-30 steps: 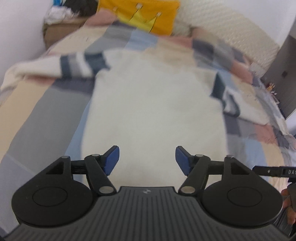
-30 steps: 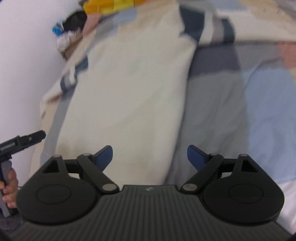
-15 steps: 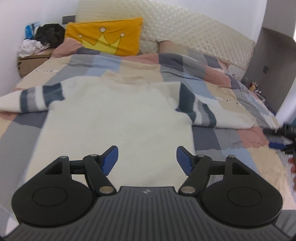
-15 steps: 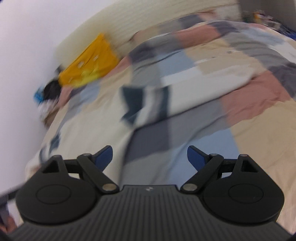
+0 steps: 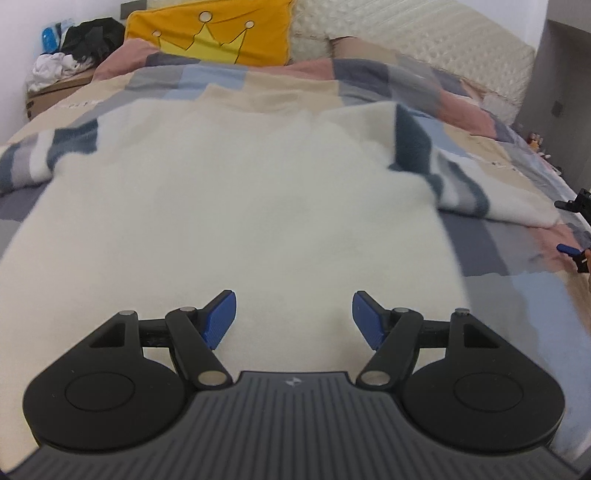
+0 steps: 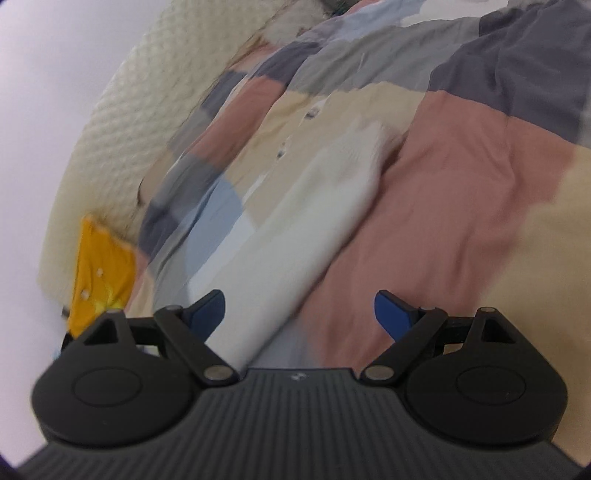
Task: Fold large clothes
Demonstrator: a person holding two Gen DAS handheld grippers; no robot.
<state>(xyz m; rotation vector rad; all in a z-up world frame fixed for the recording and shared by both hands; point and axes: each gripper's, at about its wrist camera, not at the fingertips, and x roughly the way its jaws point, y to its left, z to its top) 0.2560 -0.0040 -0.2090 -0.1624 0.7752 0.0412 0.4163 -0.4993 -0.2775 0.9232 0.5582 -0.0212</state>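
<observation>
Left wrist view: a cream sweater [image 5: 236, 206] with striped sleeves lies flat and unfolded on the patchwork-quilted bed [image 5: 491, 258], directly ahead of the left tool [image 5: 293, 317], its jaws spread and empty; a crown pillow [image 5: 210, 33] sits beyond. Right wrist view: the right tool [image 6: 299, 310], also spread and empty, faces a sleeve [image 6: 314, 221]; folding appears unstarted.

Your left wrist view looks from the foot of the bed toward the headboard [image 5: 424, 40], tilted down, close over the cream sweater [image 5: 229, 206]. Your right wrist view is rolled and blurred, low over one white sleeve [image 6: 314, 221]. Both views share the yellow crown pillow [image 5: 218, 33], headboard and patchwork quilt [image 5: 480, 147].
</observation>
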